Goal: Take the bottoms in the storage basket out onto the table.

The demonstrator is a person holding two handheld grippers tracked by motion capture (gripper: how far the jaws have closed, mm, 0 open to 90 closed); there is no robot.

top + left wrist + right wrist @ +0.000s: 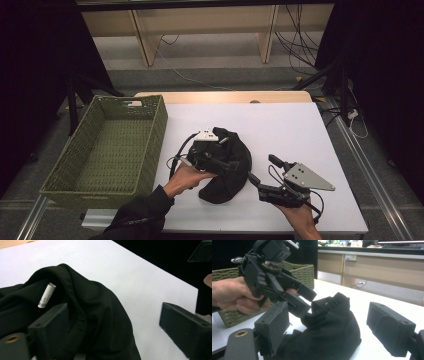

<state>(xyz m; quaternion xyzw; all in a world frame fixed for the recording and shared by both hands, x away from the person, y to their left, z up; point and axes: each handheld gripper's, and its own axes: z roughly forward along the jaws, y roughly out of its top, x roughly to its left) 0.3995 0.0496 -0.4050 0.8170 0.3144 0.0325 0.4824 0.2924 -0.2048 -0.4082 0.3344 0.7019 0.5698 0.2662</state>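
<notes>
Green woven basket [107, 150]: stands at the left edge of the table [300, 130], empty, its near rim close to the person's left forearm. Risk: a loose garment dragged over the rim may snag on the weave or drape half outside.

Black garment [227, 167]: lies bunched on the table just right of the basket, a white label [46, 298] curling out of its collar. Risk: soft folds give no firm edge, so a pinch may catch one layer and let the rest trail.

Left gripper [231, 167]: over the garment, jaws wide, cloth beside one jaw but not clamped. Risk: closing from here may grip too little fabric.

Right gripper [257, 181]: at the garment's right edge, jaws wide, holding nothing. Risk: both grippers crowd one heap and may collide.
</notes>
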